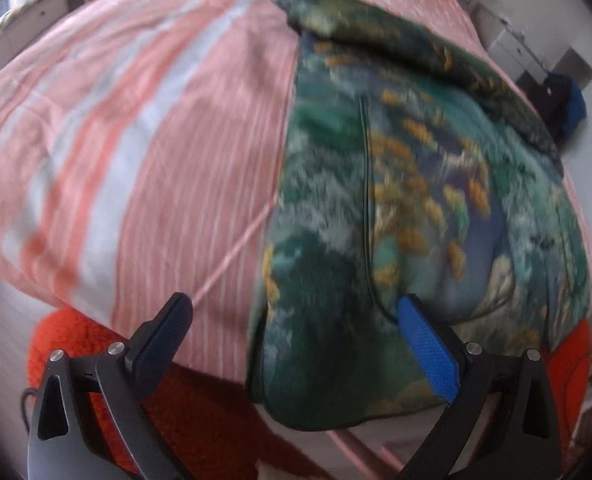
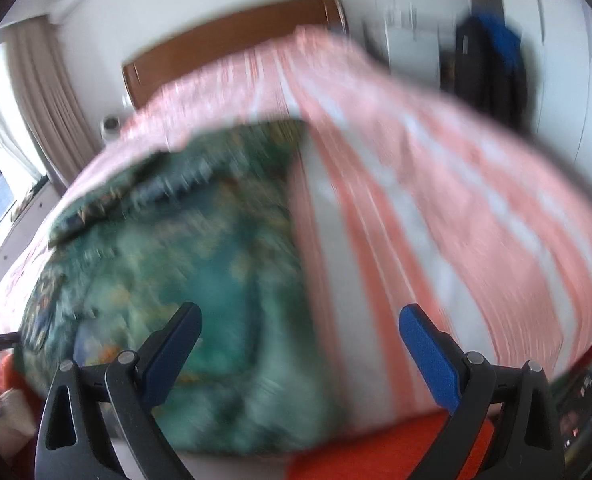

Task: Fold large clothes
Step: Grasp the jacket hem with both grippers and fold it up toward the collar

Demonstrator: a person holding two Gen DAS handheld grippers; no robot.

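One bed (image 1: 144, 128) with pink striped bedding carries a green printed garment (image 1: 415, 200), spread flat with its top folded over. Its near hem hangs just ahead of the left gripper (image 1: 296, 312) and right gripper (image 2: 299, 320), both spread wide, holding nothing.

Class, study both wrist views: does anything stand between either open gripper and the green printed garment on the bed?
Nothing visible does. The left gripper and right gripper are both open, with the green printed garment lying directly ahead on the pink striped bedcover.
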